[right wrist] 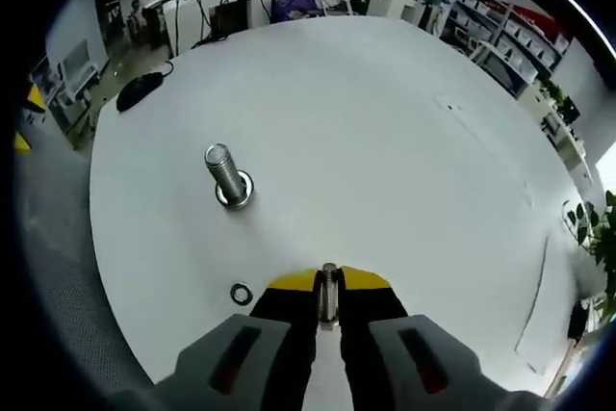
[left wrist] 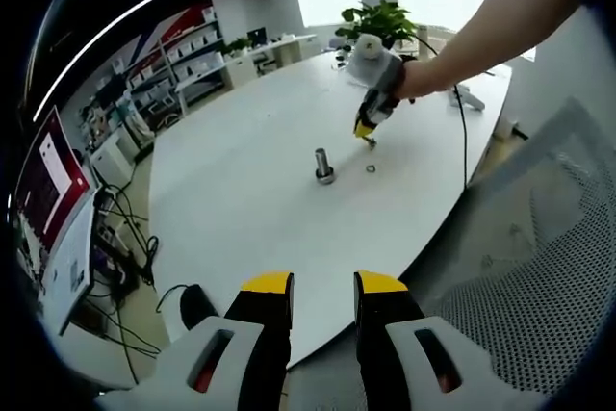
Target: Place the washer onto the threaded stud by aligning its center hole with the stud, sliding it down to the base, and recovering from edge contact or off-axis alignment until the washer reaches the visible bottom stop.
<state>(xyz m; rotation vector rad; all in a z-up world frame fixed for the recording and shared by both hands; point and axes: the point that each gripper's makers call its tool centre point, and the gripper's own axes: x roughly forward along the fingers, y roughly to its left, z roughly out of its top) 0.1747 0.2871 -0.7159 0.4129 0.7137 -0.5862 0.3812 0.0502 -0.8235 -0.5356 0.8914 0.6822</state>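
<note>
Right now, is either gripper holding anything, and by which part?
The right gripper pinches a washer edge-on, its rim between the fingers. The left gripper is open and holds nothing.

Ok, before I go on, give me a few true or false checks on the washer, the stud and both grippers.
1. The right gripper is shut on a washer. True.
2. The threaded stud lies flat on the table. False: it stands upright.
3. A loose washer lies on the table beside the right gripper. True.
4. The left gripper holds a washer. False: its jaws are apart and empty.
</note>
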